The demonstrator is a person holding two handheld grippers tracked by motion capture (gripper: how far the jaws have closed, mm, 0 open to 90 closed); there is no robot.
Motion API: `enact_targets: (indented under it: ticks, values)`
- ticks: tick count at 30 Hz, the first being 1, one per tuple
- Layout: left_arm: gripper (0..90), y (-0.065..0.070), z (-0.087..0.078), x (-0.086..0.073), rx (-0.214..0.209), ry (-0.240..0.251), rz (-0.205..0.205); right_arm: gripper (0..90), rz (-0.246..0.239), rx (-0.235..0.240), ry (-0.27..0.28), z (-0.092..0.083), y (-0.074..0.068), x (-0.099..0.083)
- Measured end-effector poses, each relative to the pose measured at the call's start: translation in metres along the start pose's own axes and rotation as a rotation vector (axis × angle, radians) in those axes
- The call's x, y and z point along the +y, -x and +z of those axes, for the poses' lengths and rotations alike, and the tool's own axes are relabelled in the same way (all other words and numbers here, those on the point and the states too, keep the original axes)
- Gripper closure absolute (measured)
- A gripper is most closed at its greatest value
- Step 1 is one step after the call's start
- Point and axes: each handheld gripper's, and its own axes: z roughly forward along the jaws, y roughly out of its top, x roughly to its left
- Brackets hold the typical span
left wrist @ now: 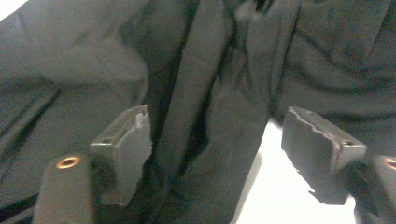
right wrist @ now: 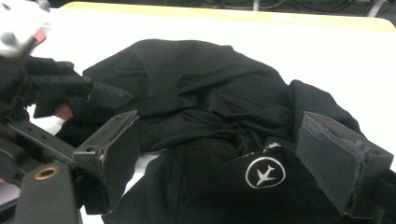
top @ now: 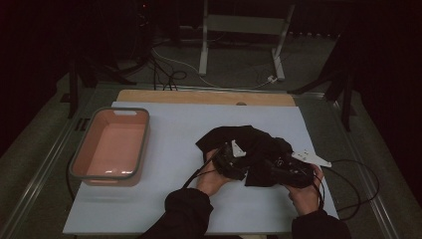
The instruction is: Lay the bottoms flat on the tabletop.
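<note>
A crumpled black garment (top: 249, 142) lies on the white table top (top: 169, 204), right of the middle. My left gripper (top: 244, 167) reaches into its left side. In the left gripper view the jaws (left wrist: 217, 116) stand apart around a raised fold of the garment (left wrist: 201, 70), with white table showing beside the right pad (left wrist: 317, 144). My right gripper (top: 271, 170) comes in from the garment's right side. Its jaws (right wrist: 222, 120) stand wide over the garment (right wrist: 196, 79), near a round white aeroplane logo (right wrist: 265, 172). The left gripper's body (right wrist: 70, 88) shows at the left of that view.
A pink tub (top: 144, 144) with a grey rim stands on the table's left. A wooden strip (top: 199, 97) runs along the far edge. Cables (top: 358, 184) loop off the right side. Metal frame legs (top: 204, 45) stand on the floor behind.
</note>
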Motion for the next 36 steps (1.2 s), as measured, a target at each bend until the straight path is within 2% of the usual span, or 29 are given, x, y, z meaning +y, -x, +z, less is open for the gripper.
enact_targets:
  ticks: [1, 2, 3, 4, 5, 6, 7, 8, 9, 10, 15, 23, 24, 30, 32, 36]
  values:
    - [33.7, 0.000, 0.001, -0.001, -0.002, -0.010, 0.000, 14.9, 0.001, 0.000, 0.000, 0.000, 0.000, 0.000]
    - [33.7, 0.000, 0.002, -0.001, -0.004, -0.016, 0.001, 14.9, 0.001, 0.000, 0.000, 0.000, 0.000, 0.000]
    - [43.7, -0.001, 0.003, -0.001, -0.004, -0.021, 0.004, 15.0, 0.000, 0.000, 0.000, 0.000, 0.000, 0.000]
    - [43.7, -0.001, 0.004, -0.001, -0.008, -0.029, 0.009, 15.0, 0.000, 0.000, 0.000, 0.000, 0.000, 0.000]
    - [50.0, -0.001, 0.004, -0.001, -0.014, -0.031, 0.014, 15.0, 0.000, 0.000, 0.001, 0.000, 0.000, 0.000]
    - [65.7, -0.002, 0.003, -0.001, -0.016, -0.030, 0.014, 15.1, 0.002, 0.001, 0.001, 0.000, 0.000, 0.000]
    - [71.2, -0.003, 0.002, 0.000, -0.018, -0.035, 0.013, 15.1, 0.001, 0.001, 0.000, 0.000, 0.000, 0.000]
    - [71.2, -0.004, 0.001, 0.000, -0.031, -0.035, 0.001, 15.1, 0.001, 0.001, 0.000, 0.000, 0.000, 0.000]
    - [82.5, -0.006, -0.002, 0.000, -0.031, -0.044, 0.003, 15.1, 0.000, 0.003, 0.002, 0.000, 0.001, 0.000]
    - [86.6, -0.006, -0.002, 0.000, -0.031, -0.044, 0.003, 15.1, 0.000, 0.003, 0.002, 0.000, 0.001, 0.000]
    - [88.8, -0.012, -0.012, 0.000, -0.021, -0.037, -0.006, 15.3, 0.004, -0.003, 0.003, -0.001, 0.002, 0.000]
    - [89.0, -0.024, -0.029, -0.004, -0.002, -0.017, -0.048, 16.3, 0.004, -0.008, -0.005, 0.000, 0.002, 0.000]
    - [89.0, -0.028, -0.034, -0.005, 0.002, -0.006, -0.062, 17.1, 0.002, -0.007, -0.009, 0.000, 0.001, 0.000]
    - [89.1, -0.037, -0.048, -0.011, 0.007, 0.004, -0.090, 26.4, -0.028, 0.015, -0.044, 0.004, -0.002, -0.002]
    - [89.1, -0.038, -0.051, -0.013, 0.007, 0.003, -0.086, 32.0, -0.038, 0.030, -0.056, 0.006, -0.003, -0.003]
    - [89.1, -0.038, -0.055, -0.015, 0.006, 0.006, -0.089, 38.8, -0.075, 0.026, -0.085, 0.012, -0.008, -0.005]
